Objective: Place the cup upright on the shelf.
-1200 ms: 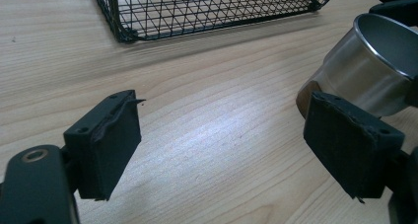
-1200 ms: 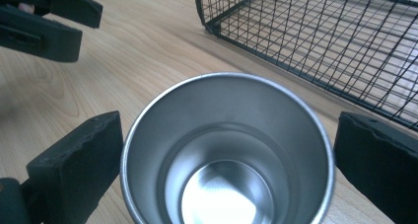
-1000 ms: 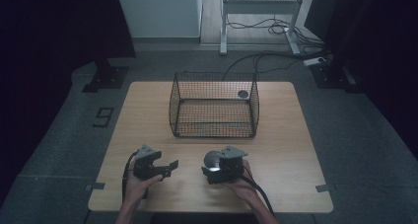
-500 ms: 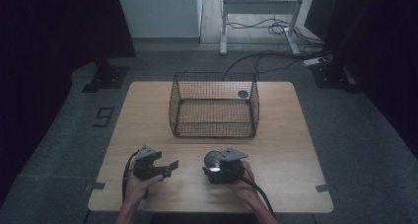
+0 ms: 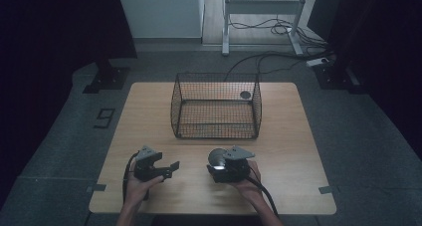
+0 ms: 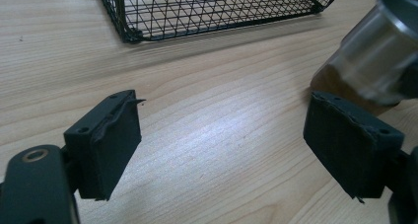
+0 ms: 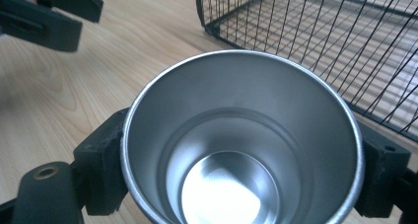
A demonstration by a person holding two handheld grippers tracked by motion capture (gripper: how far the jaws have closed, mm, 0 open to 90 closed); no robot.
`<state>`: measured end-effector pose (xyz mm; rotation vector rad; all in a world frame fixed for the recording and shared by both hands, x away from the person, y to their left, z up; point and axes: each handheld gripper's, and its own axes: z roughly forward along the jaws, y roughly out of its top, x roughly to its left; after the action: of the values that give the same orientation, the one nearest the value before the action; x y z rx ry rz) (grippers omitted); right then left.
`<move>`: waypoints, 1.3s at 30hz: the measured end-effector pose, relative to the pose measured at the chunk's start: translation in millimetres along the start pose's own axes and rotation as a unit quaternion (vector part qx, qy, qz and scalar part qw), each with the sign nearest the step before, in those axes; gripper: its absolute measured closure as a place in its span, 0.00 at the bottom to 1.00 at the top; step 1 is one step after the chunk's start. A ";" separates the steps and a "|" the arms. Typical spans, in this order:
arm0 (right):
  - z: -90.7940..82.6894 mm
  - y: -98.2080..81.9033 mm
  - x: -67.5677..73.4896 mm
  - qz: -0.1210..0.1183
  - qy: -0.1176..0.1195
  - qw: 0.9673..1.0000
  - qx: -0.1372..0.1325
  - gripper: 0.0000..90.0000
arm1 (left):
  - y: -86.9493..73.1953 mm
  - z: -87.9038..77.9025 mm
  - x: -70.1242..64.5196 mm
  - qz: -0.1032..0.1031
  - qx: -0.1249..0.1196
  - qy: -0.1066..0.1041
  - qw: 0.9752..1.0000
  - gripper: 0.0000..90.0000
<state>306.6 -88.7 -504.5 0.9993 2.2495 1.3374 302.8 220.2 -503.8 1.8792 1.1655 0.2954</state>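
My right gripper (image 5: 217,167) is clenched on a shiny round steel cup (image 7: 241,145), one black jaw against each side of its wall. In the right gripper view I look straight down into its open mouth and bare bright bottom. From the high view, the cup (image 5: 216,158) sits low over the near part of the pale wooden table (image 5: 293,151), in front of the black wire mesh basket (image 5: 216,106), which stands at the middle of the table with a small dark round object (image 5: 245,94) inside near its far right corner.

My left gripper (image 5: 169,169) rests just to the left, near the front edge, its jaws released and spread wide with bare wood between the pads (image 6: 116,147). In the left gripper view the cup (image 6: 377,61) shows as a blurred metal cylinder at the upper right, beyond my right-hand pad, and the basket's near corner (image 6: 133,34) lies ahead.
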 end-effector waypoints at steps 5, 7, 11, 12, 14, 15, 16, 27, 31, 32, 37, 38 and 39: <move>-6.3 7.4 -3.1 0.002 0.007 1.000 -0.005 0.16 | -0.2 -1.8 0.0 -0.001 -0.001 -0.001 1.000 0.16; -7.8 9.4 -5.0 0.005 0.009 1.000 -0.007 0.16 | 0.1 -1.7 -0.7 -0.001 -0.001 -0.002 1.000 0.16; -12.6 16.7 -6.9 0.005 0.007 1.000 -0.014 0.16 | 0.6 -1.0 -2.4 0.002 -0.001 -0.008 1.000 0.16; -13.7 18.3 -7.2 0.006 0.008 1.000 -0.015 0.16 | 0.5 0.1 -2.4 0.002 0.001 -0.009 1.000 0.16; -16.8 22.6 -8.2 0.007 0.009 1.000 -0.016 0.16 | 0.0 1.6 -3.1 0.005 0.004 -0.010 1.000 0.16; -18.5 24.6 -8.7 0.007 0.008 1.000 -0.018 0.16 | -0.1 1.7 -3.5 0.005 0.004 -0.011 1.000 0.16; -20.2 26.6 -9.4 0.007 0.009 1.000 -0.020 0.16 | 0.1 1.5 -3.8 0.005 0.004 -0.010 1.000 0.16; -36.4 46.5 -19.3 0.014 0.009 0.999 -0.037 0.16 | -0.2 0.0 -3.3 0.006 0.003 -0.007 1.000 0.16; -40.4 53.3 -23.4 0.016 0.010 0.999 -0.043 0.16 | -0.4 -0.7 -2.3 0.004 0.002 -0.005 1.000 0.16; -42.3 56.9 -24.5 0.019 0.011 0.999 -0.046 0.16 | -0.4 -1.5 -2.6 0.003 0.001 -0.006 1.000 0.16; -43.7 63.2 -26.0 0.018 0.011 0.998 -0.051 0.16 | 0.0 -2.6 -1.7 0.004 -0.001 -0.007 1.000 0.16; -43.8 65.1 -26.4 0.019 0.011 0.999 -0.050 0.16 | -0.1 -2.6 -1.4 0.003 -0.001 -0.006 1.000 0.16; -43.6 66.6 -27.2 0.017 0.011 0.999 -0.050 0.16 | -0.2 -2.5 -1.2 0.002 0.000 -0.006 1.000 0.16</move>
<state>325.8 -114.9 -426.9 0.9970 2.1678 1.4664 300.6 220.7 -502.2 1.8805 1.1542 0.2870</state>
